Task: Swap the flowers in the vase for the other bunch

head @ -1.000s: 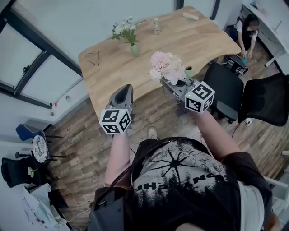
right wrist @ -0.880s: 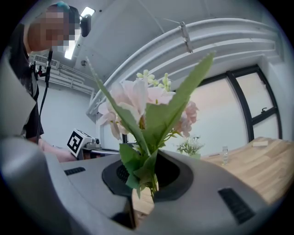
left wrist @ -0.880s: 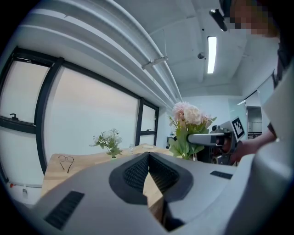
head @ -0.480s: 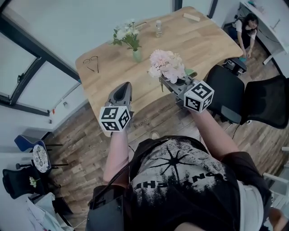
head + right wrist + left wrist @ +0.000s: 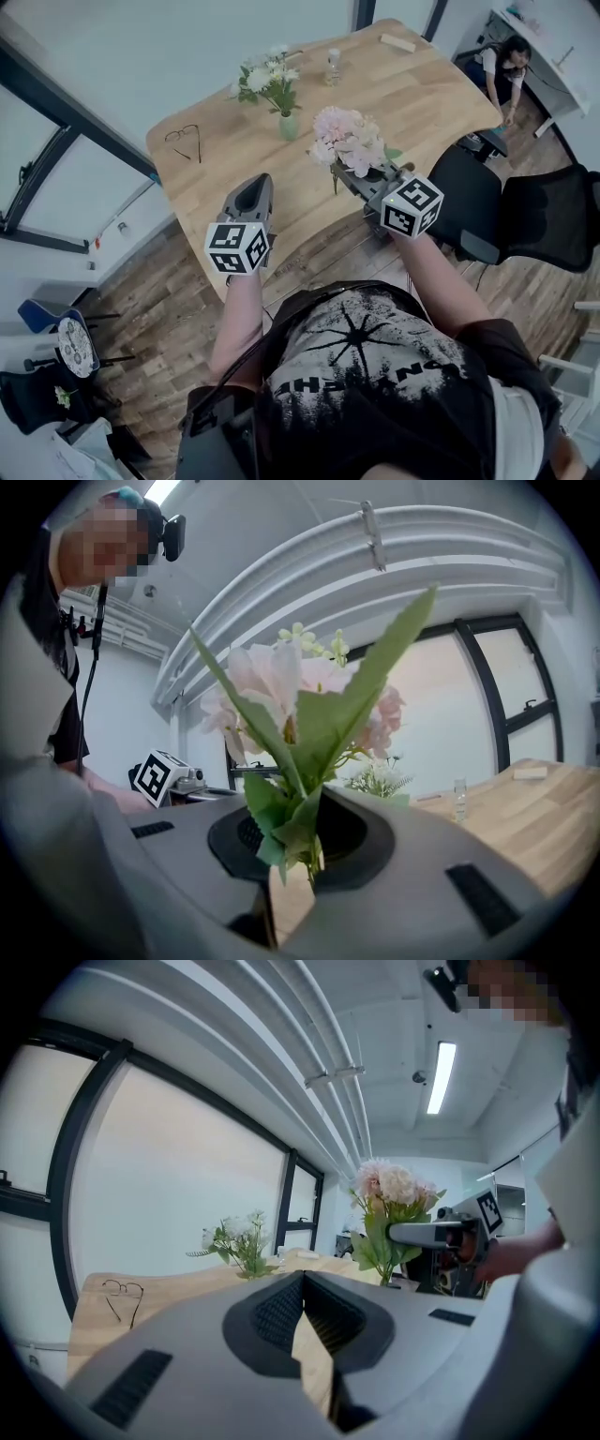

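Note:
A small green vase [image 5: 290, 126] with white flowers [image 5: 268, 78] stands on the far part of the wooden table [image 5: 394, 89]; in the left gripper view the white flowers [image 5: 238, 1242] show far ahead. My right gripper [image 5: 357, 176] is shut on the stems of a pink bunch [image 5: 348, 138], held upright over the table's near edge; the pink bunch [image 5: 298, 714] fills the right gripper view. My left gripper [image 5: 250, 198] is shut and empty, near the table's front edge, left of the bunch.
Glasses [image 5: 186, 142] lie at the table's left. A clear bottle [image 5: 333, 64] and a small wooden block [image 5: 397, 42] sit at the far side. Black office chairs [image 5: 525, 220] stand right of the table, and a person [image 5: 502, 70] crouches beyond them.
Both grippers and the pink bunch have come closer to the table; the table and vase now sit lower and nearer in the head view.

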A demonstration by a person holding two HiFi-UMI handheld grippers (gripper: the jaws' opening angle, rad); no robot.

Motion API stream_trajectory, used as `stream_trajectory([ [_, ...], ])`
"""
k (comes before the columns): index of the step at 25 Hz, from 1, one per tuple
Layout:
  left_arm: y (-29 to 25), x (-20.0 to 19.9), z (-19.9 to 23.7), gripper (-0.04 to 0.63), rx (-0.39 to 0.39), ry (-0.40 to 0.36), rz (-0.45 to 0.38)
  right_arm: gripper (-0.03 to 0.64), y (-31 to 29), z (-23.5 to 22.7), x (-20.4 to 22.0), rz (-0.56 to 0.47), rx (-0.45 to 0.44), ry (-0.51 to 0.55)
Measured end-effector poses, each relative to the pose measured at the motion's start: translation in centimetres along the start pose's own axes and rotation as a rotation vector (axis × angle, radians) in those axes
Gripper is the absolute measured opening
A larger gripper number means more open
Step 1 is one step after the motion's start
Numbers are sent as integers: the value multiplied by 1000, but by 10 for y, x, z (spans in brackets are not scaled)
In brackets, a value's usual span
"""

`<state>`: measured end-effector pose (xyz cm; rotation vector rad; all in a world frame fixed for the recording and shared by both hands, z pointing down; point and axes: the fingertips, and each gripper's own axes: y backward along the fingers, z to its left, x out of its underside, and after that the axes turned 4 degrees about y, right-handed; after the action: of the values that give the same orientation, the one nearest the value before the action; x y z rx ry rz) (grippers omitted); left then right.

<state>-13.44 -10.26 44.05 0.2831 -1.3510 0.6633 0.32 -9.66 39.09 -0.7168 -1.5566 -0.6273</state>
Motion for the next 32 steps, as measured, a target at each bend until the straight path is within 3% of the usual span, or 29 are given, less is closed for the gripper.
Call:
stream_trajectory([
  [17, -35, -8, 38, 14, 37, 29, 4, 58, -41, -23, 5, 25, 31, 5],
  [32, -84, -36, 70, 14, -118, 43, -39, 58, -87, -101, -11, 15, -110, -2],
])
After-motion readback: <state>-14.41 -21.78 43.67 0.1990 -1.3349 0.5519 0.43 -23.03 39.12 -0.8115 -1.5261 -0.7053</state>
